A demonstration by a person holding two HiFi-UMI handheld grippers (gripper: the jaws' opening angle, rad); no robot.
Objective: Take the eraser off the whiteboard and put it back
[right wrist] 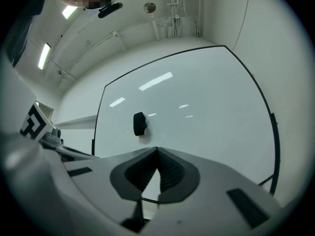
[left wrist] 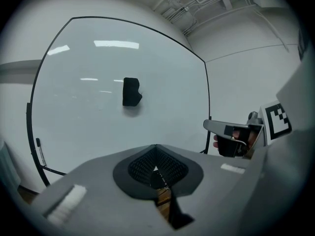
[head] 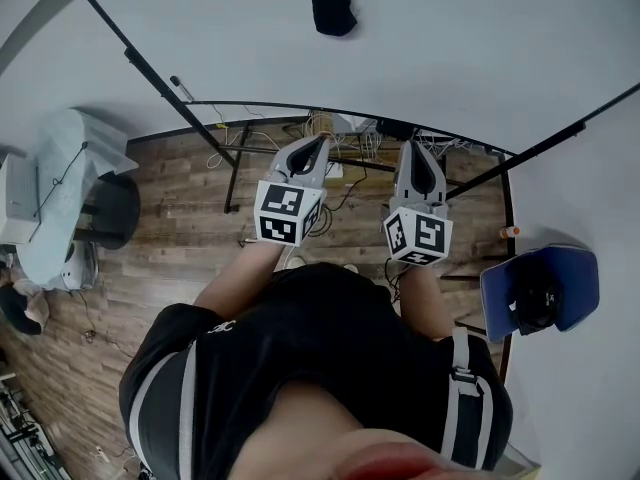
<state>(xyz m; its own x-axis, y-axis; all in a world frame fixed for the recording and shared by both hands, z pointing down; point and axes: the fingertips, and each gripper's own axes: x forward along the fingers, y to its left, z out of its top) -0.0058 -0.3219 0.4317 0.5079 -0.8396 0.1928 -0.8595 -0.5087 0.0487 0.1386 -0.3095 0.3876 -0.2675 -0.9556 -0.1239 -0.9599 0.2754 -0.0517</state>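
The black eraser [head: 333, 10] sticks to the whiteboard [head: 470, 38], high up and well above both grippers. In the left gripper view the eraser [left wrist: 131, 91] sits up and left of the jaws; in the right gripper view the eraser [right wrist: 140, 124] sits just above and left of them. My left gripper [head: 321, 141] and right gripper [head: 416, 147] are held side by side below the board, pointing at it, both shut with nothing between the pads. Neither touches the eraser. The right gripper [left wrist: 231, 134] also shows at the right of the left gripper view.
A marker [head: 182, 89] lies at the board's lower left edge. Black stand legs [head: 232, 173] and tangled cables [head: 335, 128] are on the wooden floor under the board. A blue chair [head: 565, 283] stands at the right, a dark round seat [head: 108, 211] at the left.
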